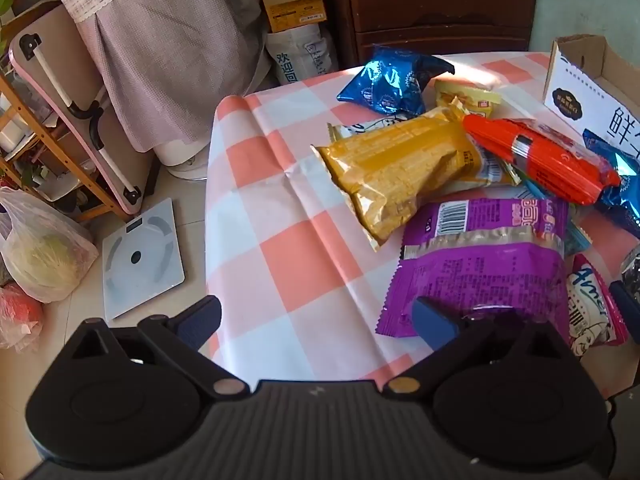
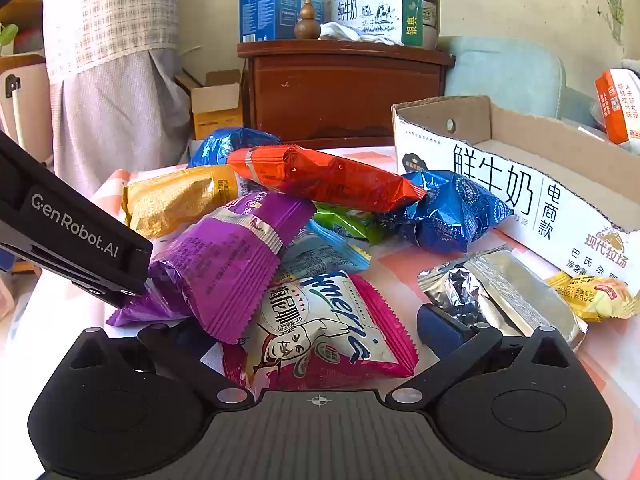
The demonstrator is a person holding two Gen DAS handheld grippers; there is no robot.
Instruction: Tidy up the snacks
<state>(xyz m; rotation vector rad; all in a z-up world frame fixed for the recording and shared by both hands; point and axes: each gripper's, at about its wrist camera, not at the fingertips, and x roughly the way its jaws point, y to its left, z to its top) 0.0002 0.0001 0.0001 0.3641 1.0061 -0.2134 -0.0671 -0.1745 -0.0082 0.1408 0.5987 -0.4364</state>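
Observation:
A heap of snack packets lies on a table with a pink-and-white checked cloth (image 1: 280, 208). In the left wrist view my left gripper (image 1: 316, 320) stands open above the cloth, its right finger over the near edge of a purple packet (image 1: 484, 264); nothing is between its fingers. A gold packet (image 1: 396, 168), an orange-red packet (image 1: 536, 156) and a blue packet (image 1: 392, 80) lie beyond. In the right wrist view my right gripper (image 2: 316, 332) is open, with a white-and-pink packet (image 2: 328, 328) lying between its fingers, untouched. The purple packet (image 2: 228, 256) and a silver packet (image 2: 492, 292) flank it.
An open white cardboard milk box (image 2: 520, 196) stands at the table's right. The left gripper's body (image 2: 72, 236) reaches in from the left. A brown cabinet (image 2: 344, 88) stands behind the table. On the floor at left are a scale (image 1: 140, 256) and plastic bags (image 1: 40, 248).

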